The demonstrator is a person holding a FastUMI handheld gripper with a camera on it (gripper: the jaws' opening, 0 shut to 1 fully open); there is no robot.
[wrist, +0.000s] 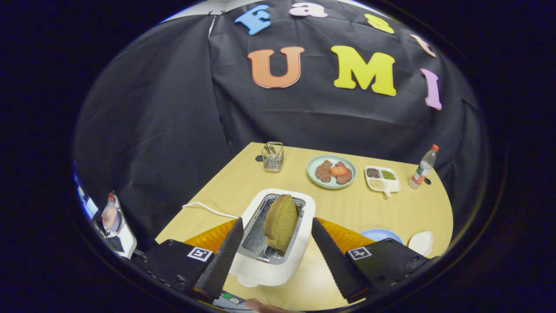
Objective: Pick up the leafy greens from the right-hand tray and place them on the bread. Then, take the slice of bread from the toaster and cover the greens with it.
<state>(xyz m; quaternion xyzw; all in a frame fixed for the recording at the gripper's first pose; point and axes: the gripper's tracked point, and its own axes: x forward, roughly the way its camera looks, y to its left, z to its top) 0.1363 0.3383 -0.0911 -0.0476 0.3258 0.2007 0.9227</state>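
A brown slice of bread (pixel 281 222) stands upright and a little tilted in the slot of a white toaster (pixel 304 208) on the pale wooden table (pixel 234 182). My gripper (pixel 276 221) is open and wide. Its two black ribbed fingers (pixel 223 256) flank the toaster, with the slice between them and untouched. Beyond the toaster lies a pale green plate (pixel 313 164) holding brown pieces and a reddish piece on top. To the right of my right finger sit part of a blue plate (pixel 381 234) and a small white dish (pixel 421 241).
A glass holder with a wire rack (pixel 273 156) stands at the table's far side. A white divided tray of grains (pixel 382 178) and a bottle with an orange cap (pixel 423 167) stand at the far right. A white cable (pixel 208 209) runs left from the toaster.
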